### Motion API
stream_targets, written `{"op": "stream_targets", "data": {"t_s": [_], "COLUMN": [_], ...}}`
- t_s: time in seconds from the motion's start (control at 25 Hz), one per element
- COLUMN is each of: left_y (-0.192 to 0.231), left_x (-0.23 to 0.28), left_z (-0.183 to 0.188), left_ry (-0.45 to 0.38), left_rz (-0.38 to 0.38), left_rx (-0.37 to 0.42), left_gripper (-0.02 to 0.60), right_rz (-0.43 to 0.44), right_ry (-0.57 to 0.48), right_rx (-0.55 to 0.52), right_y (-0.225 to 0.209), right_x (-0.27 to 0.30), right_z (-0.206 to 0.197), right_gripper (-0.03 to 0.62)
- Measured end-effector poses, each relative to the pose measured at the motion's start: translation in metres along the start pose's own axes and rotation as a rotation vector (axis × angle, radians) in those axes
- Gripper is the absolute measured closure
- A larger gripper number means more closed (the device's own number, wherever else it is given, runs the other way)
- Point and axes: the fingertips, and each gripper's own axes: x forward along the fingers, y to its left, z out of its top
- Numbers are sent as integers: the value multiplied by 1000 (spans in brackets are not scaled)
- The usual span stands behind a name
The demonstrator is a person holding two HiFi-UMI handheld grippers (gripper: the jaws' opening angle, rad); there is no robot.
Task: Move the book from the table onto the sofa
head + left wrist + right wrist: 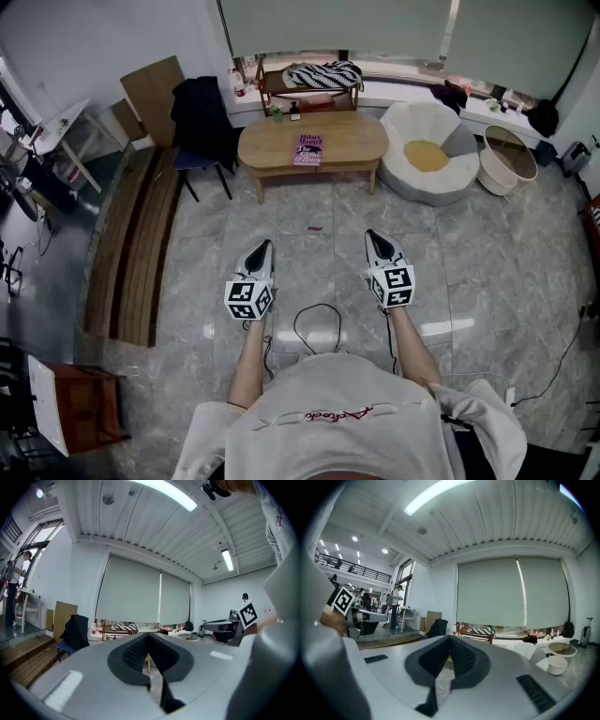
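1. Holding a yellow cushion (pixel 427 156), the white sofa (pixel 405 127) sits ahead of the right gripper (pixel 374 237), well apart; a round basket (pixel 507 159) stands further right, its contents unclear.
2. The book (pixel 308 150) lies on the counter (pixel 272 150), ahead between both grippers, well apart from them.
3. Both the left gripper (pixel 266 246) and the right have jaws closed together on nothing.

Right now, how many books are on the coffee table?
1. A purple book lies flat near the middle of the wooden coffee table. No other book shows on the tabletop in the head view.
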Motion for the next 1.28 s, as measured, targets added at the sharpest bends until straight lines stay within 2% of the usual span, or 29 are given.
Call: {"op": "stream_targets", "data": {"t_s": [0.6, 1.28], "left_y": [-13, -52], "left_x": [8, 26], "left_z": [5, -3], "left_ry": [2, 7], "left_rz": [10, 9], "left_rx": [17, 22], "left_gripper": [572, 572], "right_rz": [8, 53], "right_ry": [-12, 2], "right_rx": [27, 10], "right_y": [-13, -35], "right_x": [-1, -10], "right_z": [1, -14], "right_gripper": [585, 585]}}
